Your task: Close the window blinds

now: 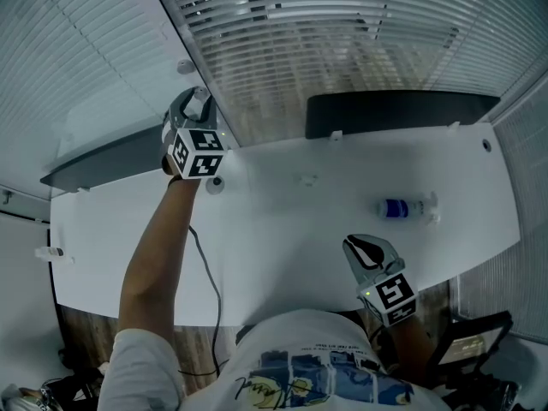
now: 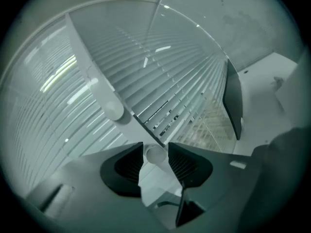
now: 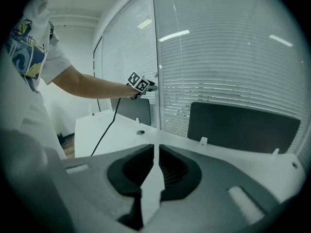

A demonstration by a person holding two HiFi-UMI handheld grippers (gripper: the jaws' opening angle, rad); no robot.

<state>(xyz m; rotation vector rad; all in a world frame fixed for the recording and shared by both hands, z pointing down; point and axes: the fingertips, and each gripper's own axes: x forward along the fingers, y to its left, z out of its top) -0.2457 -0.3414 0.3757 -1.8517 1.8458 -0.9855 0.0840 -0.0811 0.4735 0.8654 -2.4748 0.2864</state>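
Our left tongs [image 2: 155, 147] past the desk's [image 1: 300, 221] far edge, parted around a small white knob [image 2: 156, 156] without pinching it, blinds [image 1: 342, 50] behind that edge, slats partly open, our right tongs [image 3: 155, 147] together, empty, above the near edge

- White slats stripe the blinds [image 1: 342, 24], with thin dark lines between them.
- The desk [image 1: 282, 229] is plain white; the panel [image 1: 394, 114] behind it is black.
- Black-and-white square markers pattern the cubes on the left gripper [image 1: 199, 99] and right gripper [image 1: 360, 245].
- The bottle [image 1: 402, 209] is blue, its cap seemingly clear.
- The shirt [image 1: 300, 341] is white with a blue print.
- The floor [image 1: 86, 332] shows brown wood grain.
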